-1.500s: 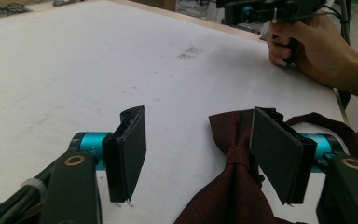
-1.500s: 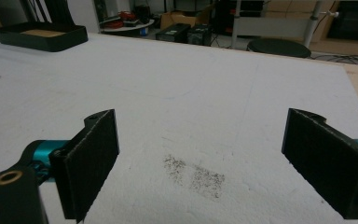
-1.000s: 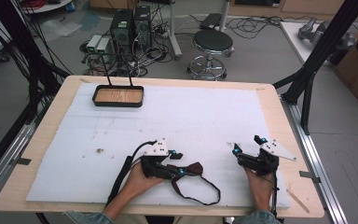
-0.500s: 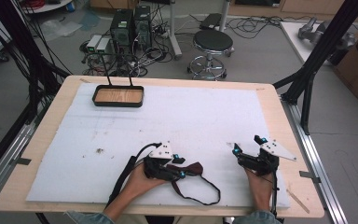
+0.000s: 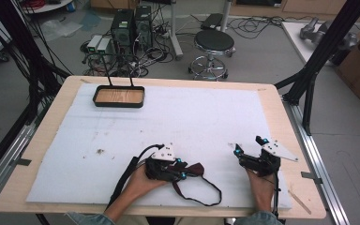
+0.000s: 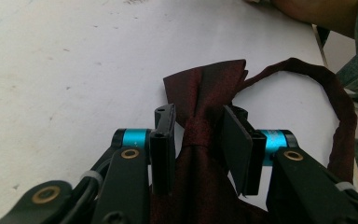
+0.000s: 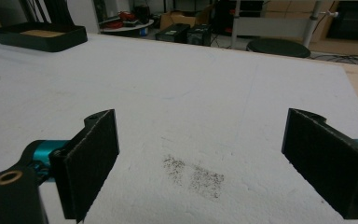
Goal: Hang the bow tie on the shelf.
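A dark red bow tie (image 5: 198, 167) with a long strap loop (image 5: 205, 198) lies on the white foam sheet (image 5: 192, 112) near the front edge. My left gripper (image 5: 183, 168) lies low over it, pointing right. In the left gripper view the tie's knot (image 6: 201, 135) sits between the two pads (image 6: 235, 140); the jaws have just been closing around it, and a thin gap still shows at the left pad. My right gripper (image 5: 247, 144) rests at the front right, its jaws wide open (image 7: 203, 126) over bare foam.
A black tray with a wooden bottom (image 5: 118, 104) stands at the back left of the sheet, also seen as a dark tray (image 7: 42, 39) far off. A stool (image 5: 214, 42) and computer cases stand on the floor beyond the table. A dark smudge (image 7: 193, 175) marks the foam.
The left gripper's jaws have narrowed around the bow tie's knot. Both hands have stayed where they were.
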